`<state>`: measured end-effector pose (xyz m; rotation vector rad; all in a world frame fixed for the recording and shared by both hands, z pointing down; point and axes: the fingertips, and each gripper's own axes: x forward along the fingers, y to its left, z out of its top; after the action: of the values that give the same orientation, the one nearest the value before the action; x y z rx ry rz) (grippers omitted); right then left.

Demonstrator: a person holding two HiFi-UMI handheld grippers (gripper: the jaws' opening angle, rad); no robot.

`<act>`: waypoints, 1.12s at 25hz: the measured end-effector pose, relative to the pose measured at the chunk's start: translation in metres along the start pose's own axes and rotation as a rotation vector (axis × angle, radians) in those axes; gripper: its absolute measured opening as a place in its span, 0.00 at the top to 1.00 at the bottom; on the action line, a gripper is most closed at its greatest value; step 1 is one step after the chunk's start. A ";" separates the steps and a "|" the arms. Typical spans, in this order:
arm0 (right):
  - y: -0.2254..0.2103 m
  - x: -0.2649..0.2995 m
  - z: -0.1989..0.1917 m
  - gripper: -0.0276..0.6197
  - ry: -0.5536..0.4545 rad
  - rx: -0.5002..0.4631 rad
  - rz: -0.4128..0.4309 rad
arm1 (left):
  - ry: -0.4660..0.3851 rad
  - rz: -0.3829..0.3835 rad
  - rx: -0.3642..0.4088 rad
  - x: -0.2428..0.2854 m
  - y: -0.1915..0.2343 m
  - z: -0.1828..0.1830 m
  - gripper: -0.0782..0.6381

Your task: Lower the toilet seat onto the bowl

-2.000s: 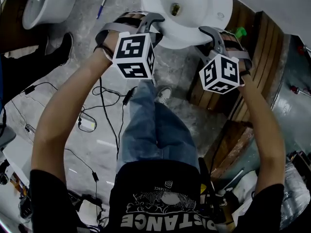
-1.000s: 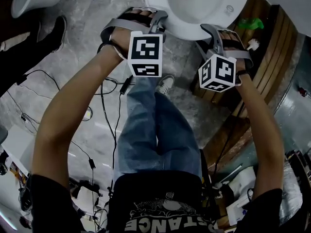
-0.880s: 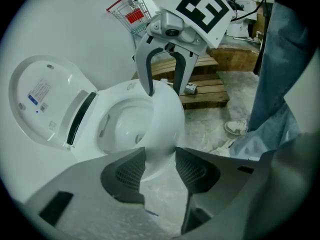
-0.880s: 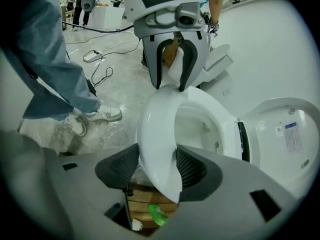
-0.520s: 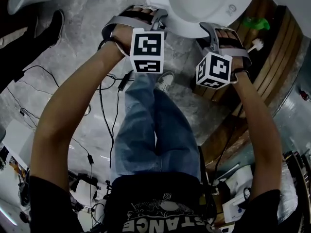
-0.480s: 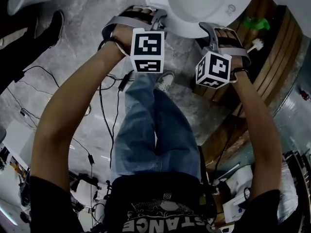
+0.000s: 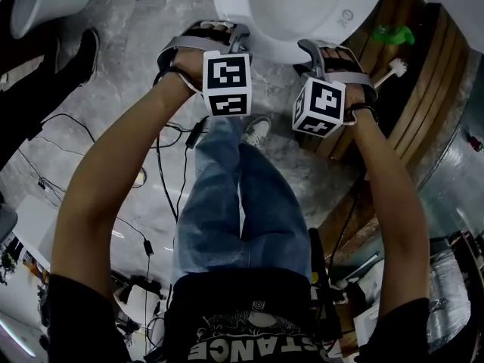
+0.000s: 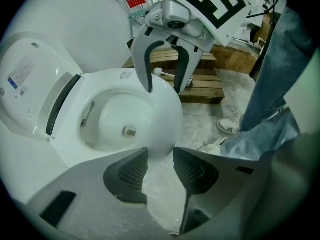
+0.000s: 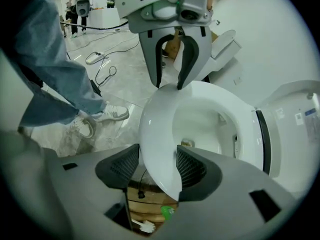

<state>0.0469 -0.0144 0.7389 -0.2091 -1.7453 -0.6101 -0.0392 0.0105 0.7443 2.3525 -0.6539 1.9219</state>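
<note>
Stands over a white toilet (image 7: 249, 29) on a grey floor (image 7: 113, 74), with one leg in jeans (image 7: 227, 203) and a pale shoe (image 7: 259, 131) just short of it. Holds both grippers at the front of the seat (image 9: 155, 129), pointing steeply down, one to each side of its nose.

Shows the right gripper (image 9: 157, 151) astride the seat's rim, one jaw inside the ring and one outside, wide apart, with the rim filling the gap from pad to pad: a grip on the seat.

Shows the left gripper (image 8: 160, 154) wide too, jaws just lately closing a little, with only the rim's edge between the tips and bare floor lower down between the pads. Gives no sign there of a press on the seat.

Finds the seat lying level over the bowl (image 8: 115, 119), no gap to be told between them, and the lid (image 8: 25, 84) tilted up behind.

Has a wooden pallet (image 8: 205, 86) just beside the toilet, with a white brush (image 7: 393, 68) and a green thing (image 7: 393, 33) by it. Has cables (image 7: 162, 180) strewn over the floor, and a second white bowl (image 7: 38, 2) well apart at the far left.
</note>
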 end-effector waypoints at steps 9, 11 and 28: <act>-0.010 -0.052 0.019 0.69 -0.102 0.376 -0.028 | -0.110 -0.023 -0.181 -0.045 0.004 0.036 0.68; -0.018 -0.070 0.023 0.73 -0.137 0.479 -0.050 | -0.153 -0.014 -0.250 -0.063 0.011 0.045 0.70; -0.087 -0.282 0.065 0.84 -0.440 1.027 -0.276 | -0.484 0.172 -0.719 -0.280 0.062 0.112 0.79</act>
<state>0.0288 -0.0044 0.4372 0.6669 -2.3129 0.2207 0.0028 0.0049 0.4397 2.2786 -1.3360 0.8763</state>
